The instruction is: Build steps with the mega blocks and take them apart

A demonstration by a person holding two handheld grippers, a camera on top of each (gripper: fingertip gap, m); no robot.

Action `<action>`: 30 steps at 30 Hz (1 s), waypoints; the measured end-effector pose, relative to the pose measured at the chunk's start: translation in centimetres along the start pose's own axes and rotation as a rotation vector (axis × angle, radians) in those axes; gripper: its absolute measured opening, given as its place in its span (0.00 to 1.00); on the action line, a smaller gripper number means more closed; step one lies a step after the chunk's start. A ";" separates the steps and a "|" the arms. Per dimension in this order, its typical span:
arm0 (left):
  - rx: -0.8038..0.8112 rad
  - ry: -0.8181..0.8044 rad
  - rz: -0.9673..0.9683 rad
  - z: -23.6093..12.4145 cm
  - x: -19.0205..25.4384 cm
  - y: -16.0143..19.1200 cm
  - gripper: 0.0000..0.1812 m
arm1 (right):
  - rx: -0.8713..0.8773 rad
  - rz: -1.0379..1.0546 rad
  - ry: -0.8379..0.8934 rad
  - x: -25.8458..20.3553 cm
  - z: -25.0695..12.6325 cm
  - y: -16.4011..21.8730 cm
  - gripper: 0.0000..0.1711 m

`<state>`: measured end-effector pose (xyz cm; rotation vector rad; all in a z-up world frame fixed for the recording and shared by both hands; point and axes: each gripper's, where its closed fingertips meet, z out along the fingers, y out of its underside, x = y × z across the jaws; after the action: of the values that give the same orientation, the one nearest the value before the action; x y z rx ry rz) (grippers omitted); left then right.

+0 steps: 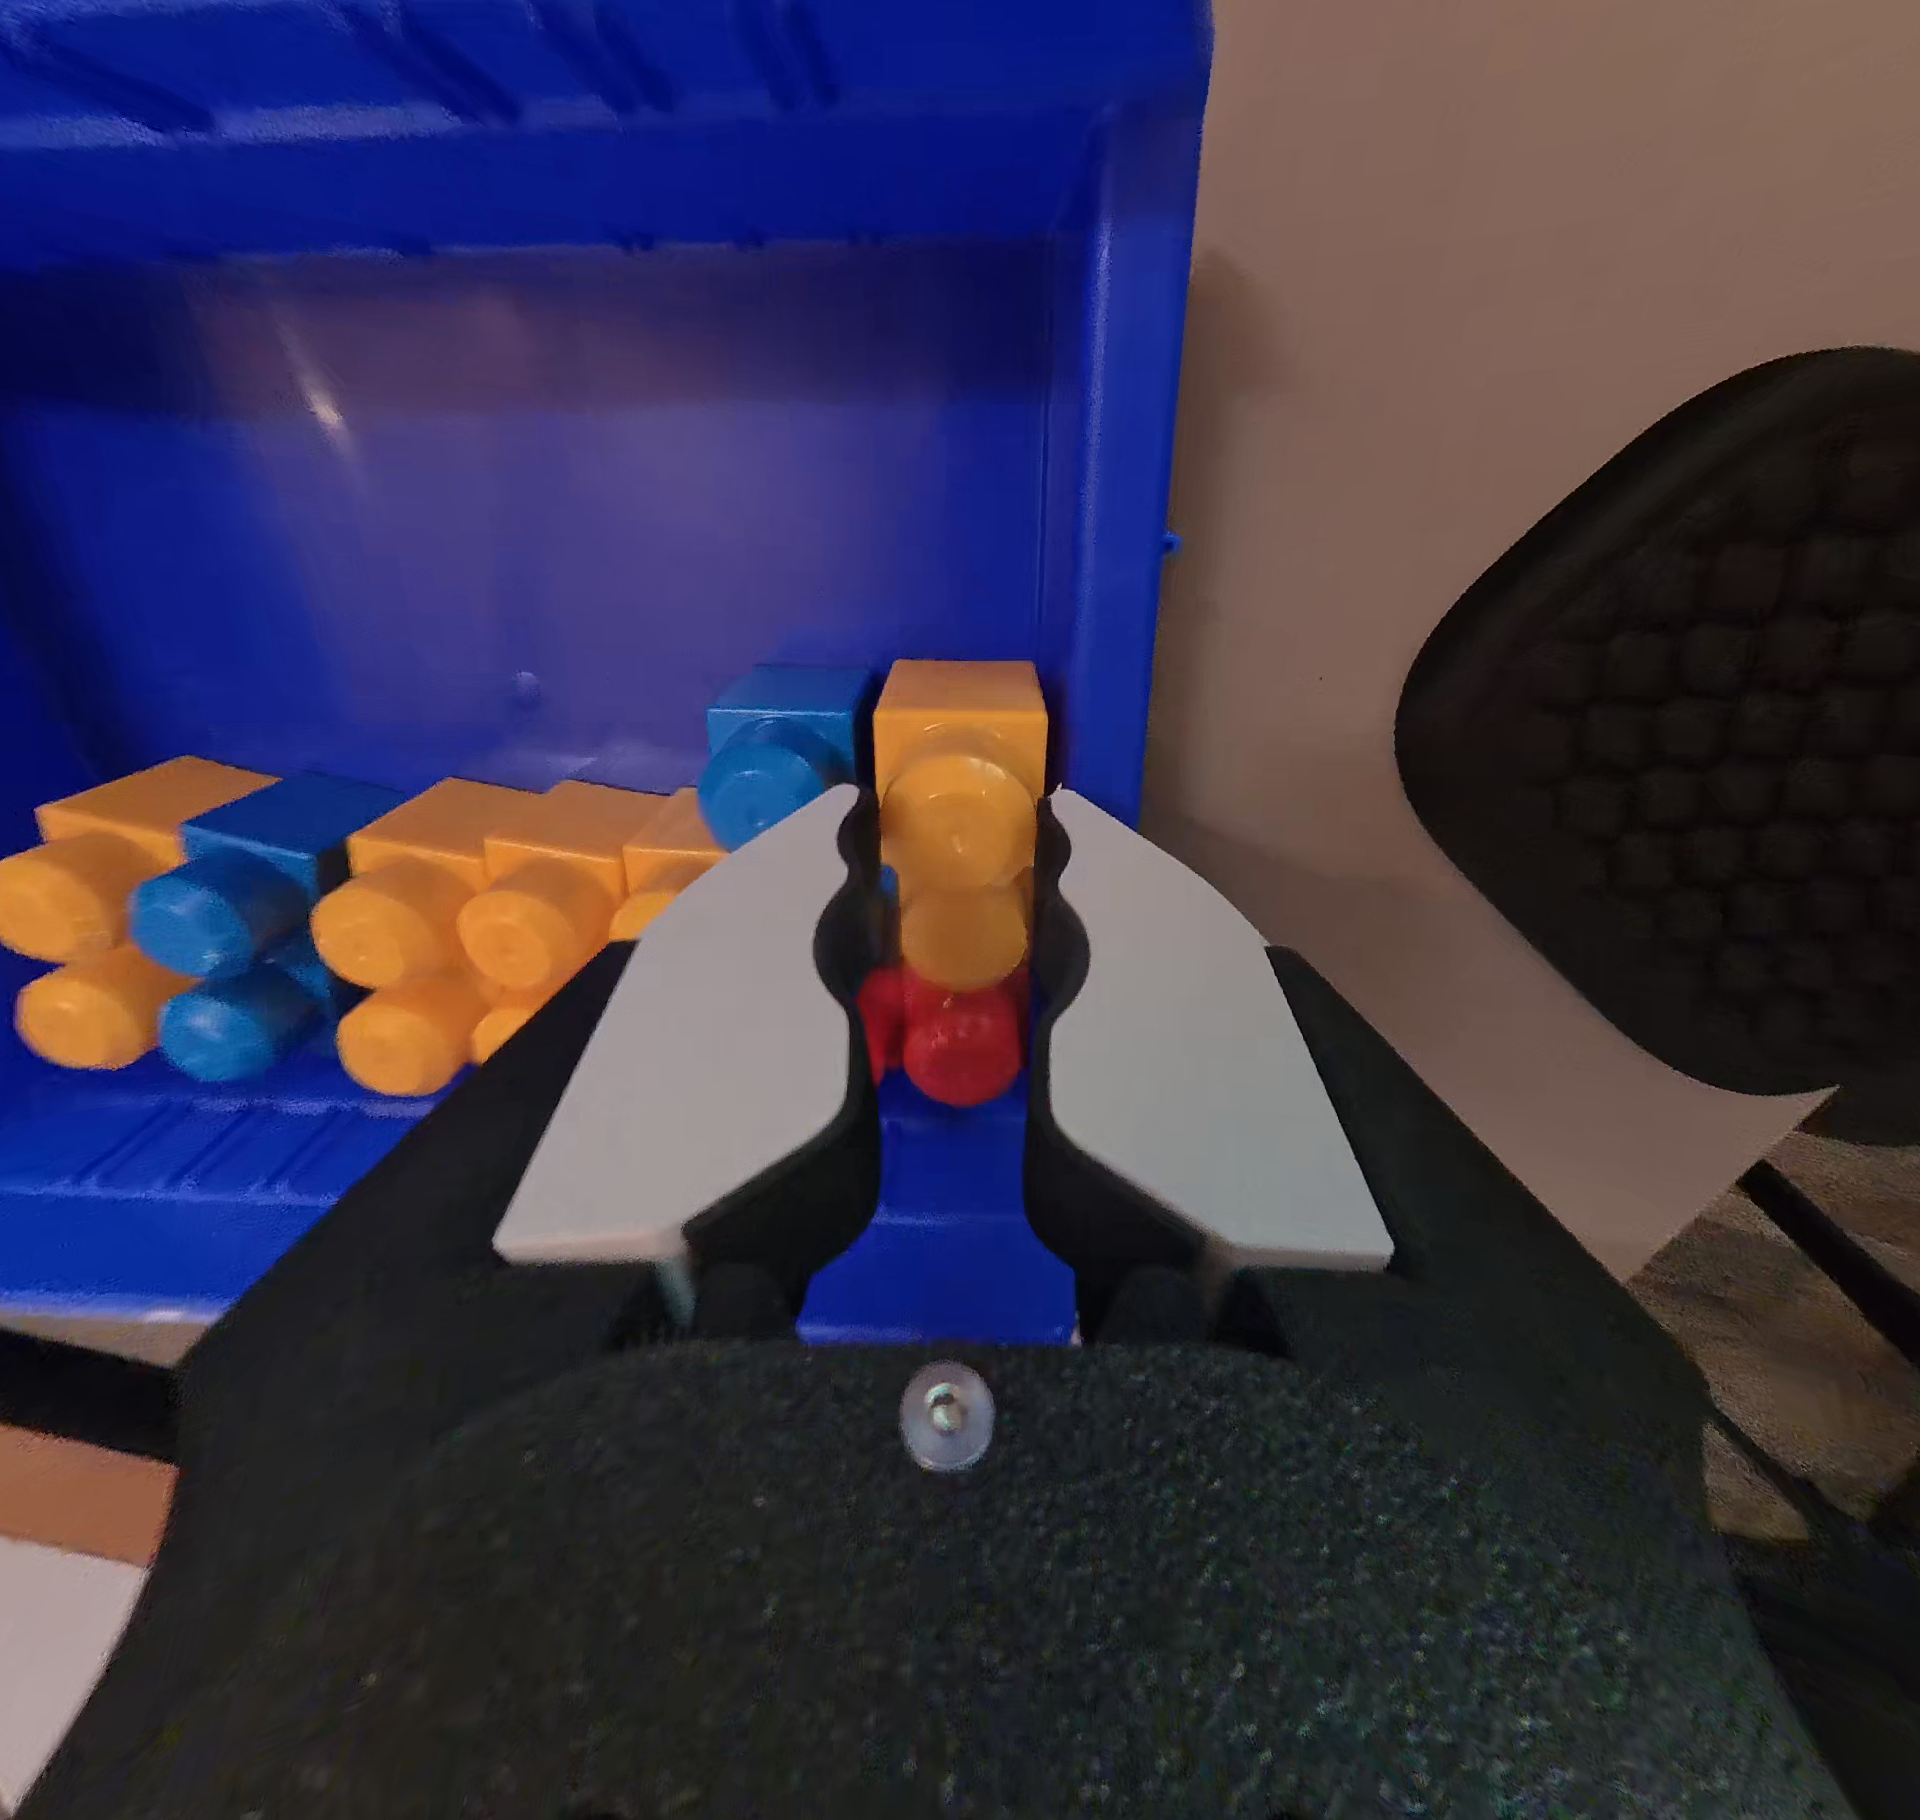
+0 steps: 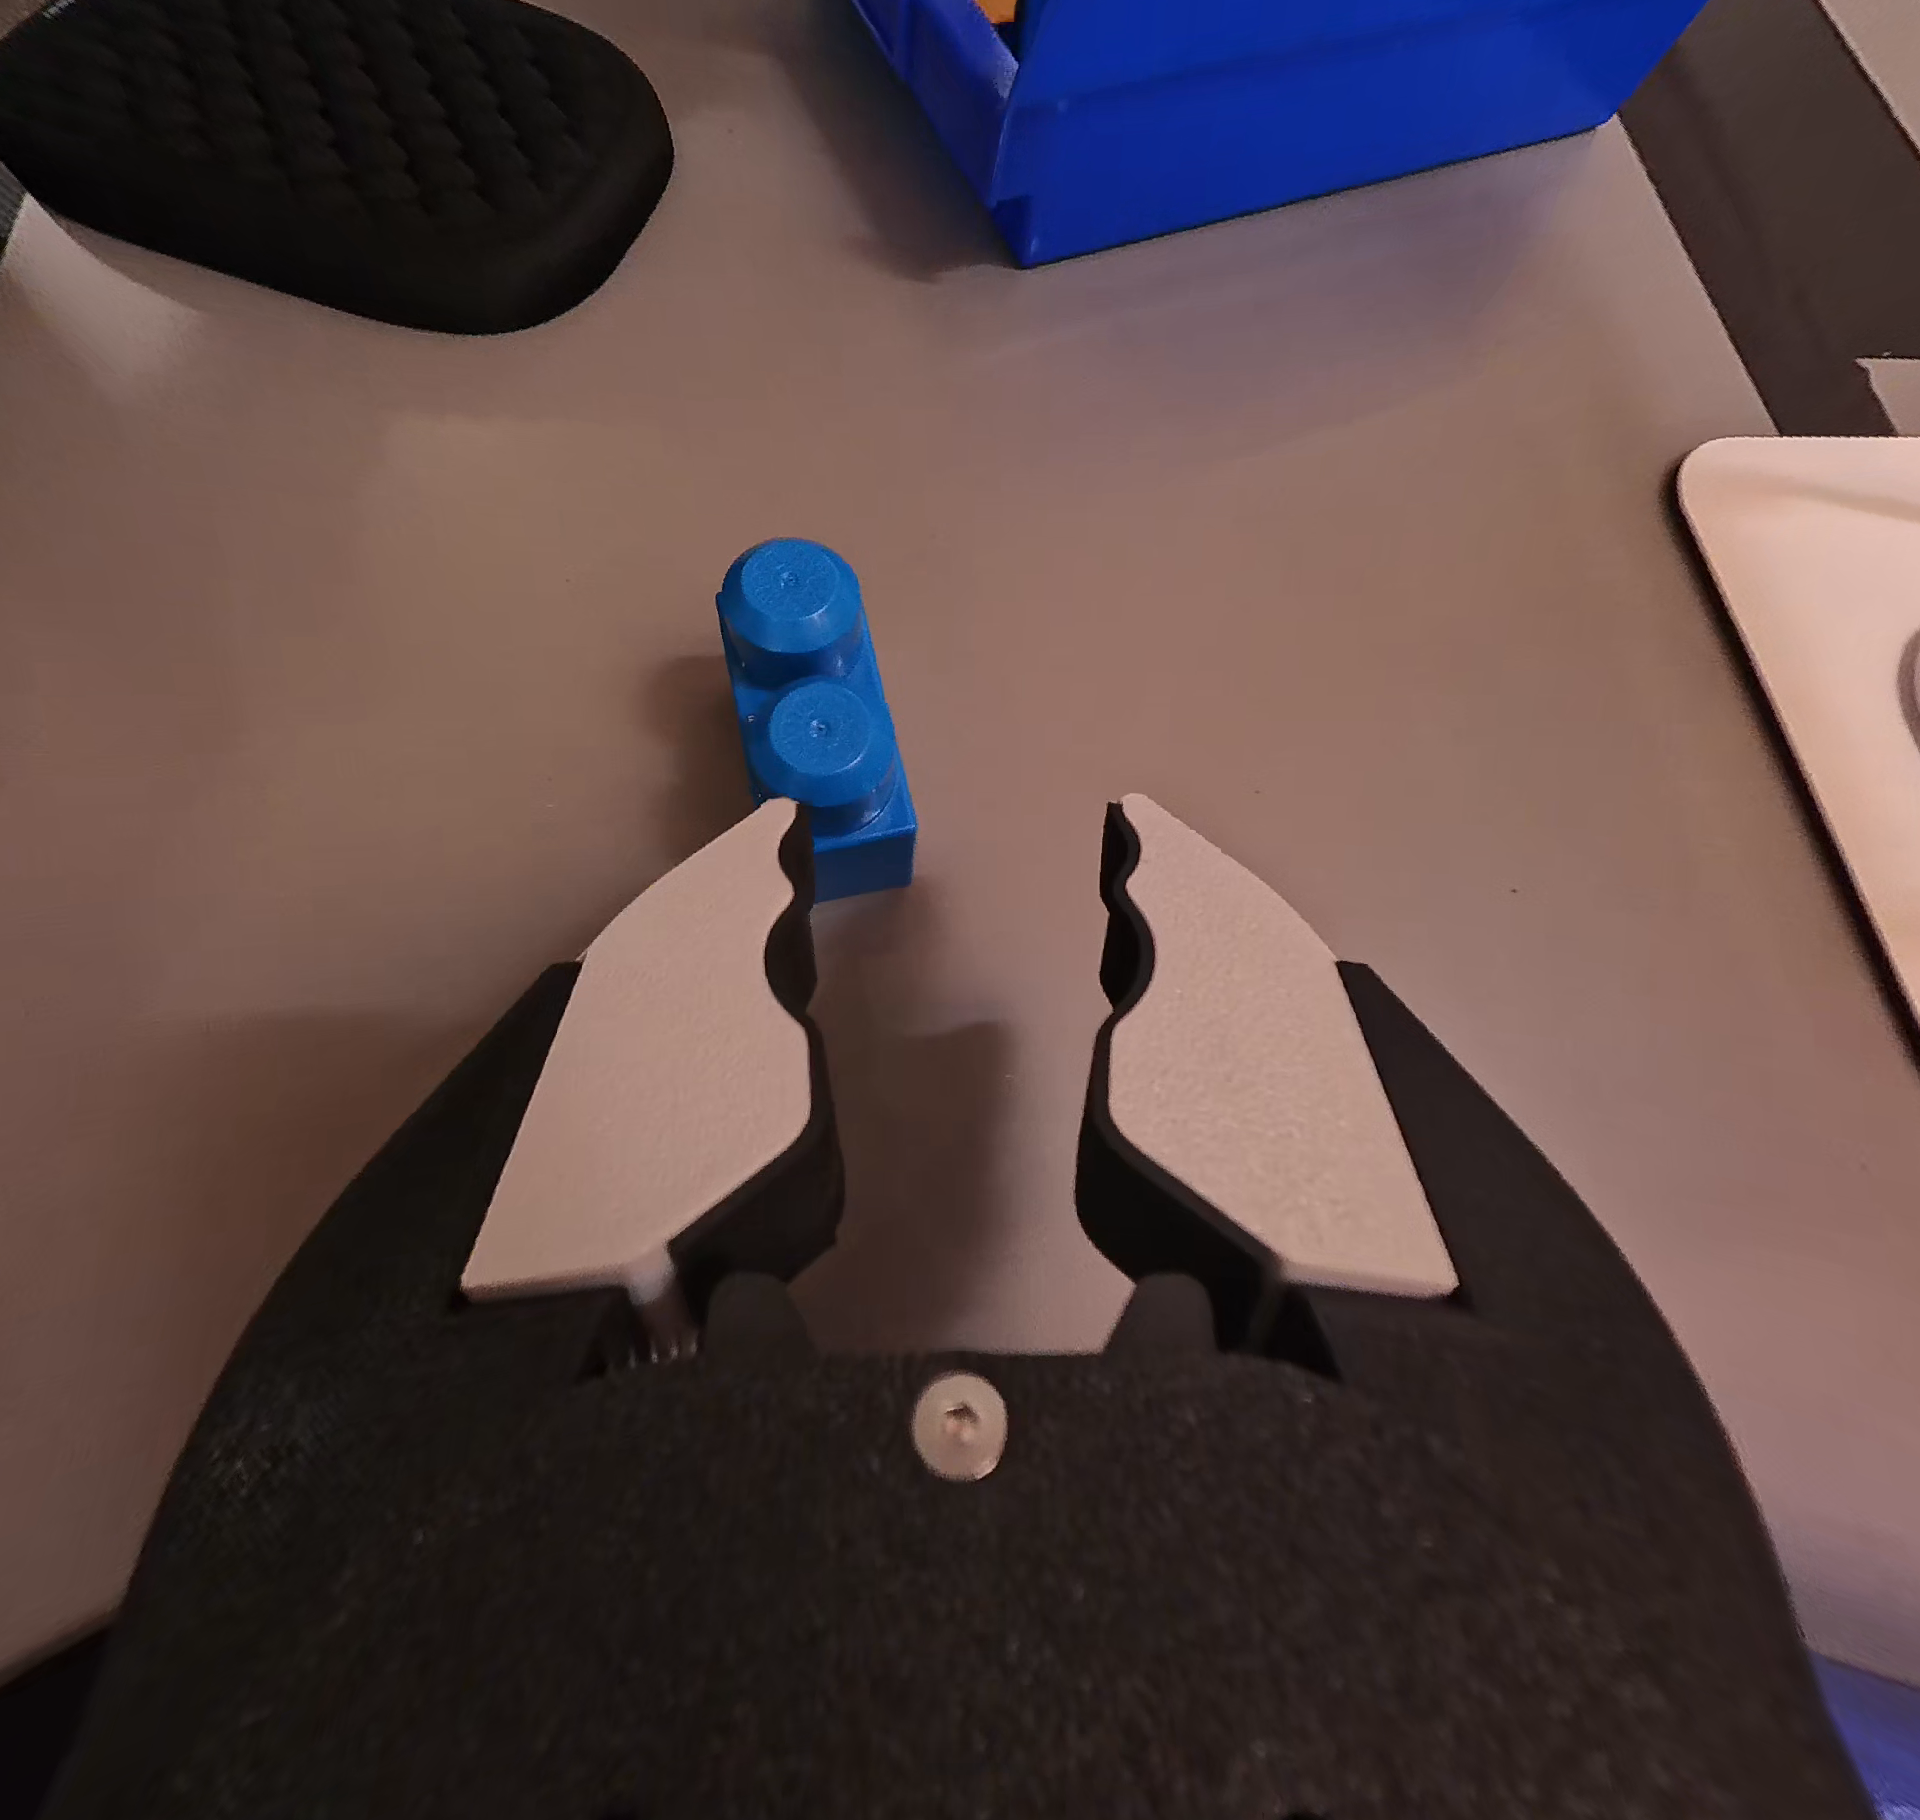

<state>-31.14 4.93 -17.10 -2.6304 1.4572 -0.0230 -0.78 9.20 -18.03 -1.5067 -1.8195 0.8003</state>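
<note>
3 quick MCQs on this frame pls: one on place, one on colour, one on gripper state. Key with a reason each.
1. Where is the lone blue block?
A. in the bin
B. on the table
C. on the black pad

2. What colour is the block between the left gripper's fingers?
A. orange
B. green
C. white

3. How is the right gripper?
A. shut on a block
B. open
C. out of view

Key: 1 B, it stands on the grey table, short of the blue bin; 2 A, the orange block sits between the fingers; 3 B, its fingers are spread with nothing between them.
</note>
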 end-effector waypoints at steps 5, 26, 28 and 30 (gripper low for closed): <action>0.127 -0.123 0.052 -4.2 -0.3 -2.9 0.16 | 0.048 -0.007 0.048 0.7 -0.5 -0.9 0.30; 0.467 -0.083 0.489 -3.0 12.1 -21.4 0.16 | 0.180 -0.149 0.214 -1.8 0.7 -7.1 0.29; 0.475 -0.075 0.500 -2.6 12.5 -22.0 0.16 | 0.140 -0.165 0.217 -1.8 1.0 -6.7 0.29; 0.488 -0.067 0.504 -2.6 12.8 -22.4 0.16 | 0.121 -0.178 0.225 -1.8 1.2 -6.4 0.28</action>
<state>-5.63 5.58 -12.42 -1.8254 1.7745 -0.2071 -5.31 6.36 -13.94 -1.2827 -1.6790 0.6167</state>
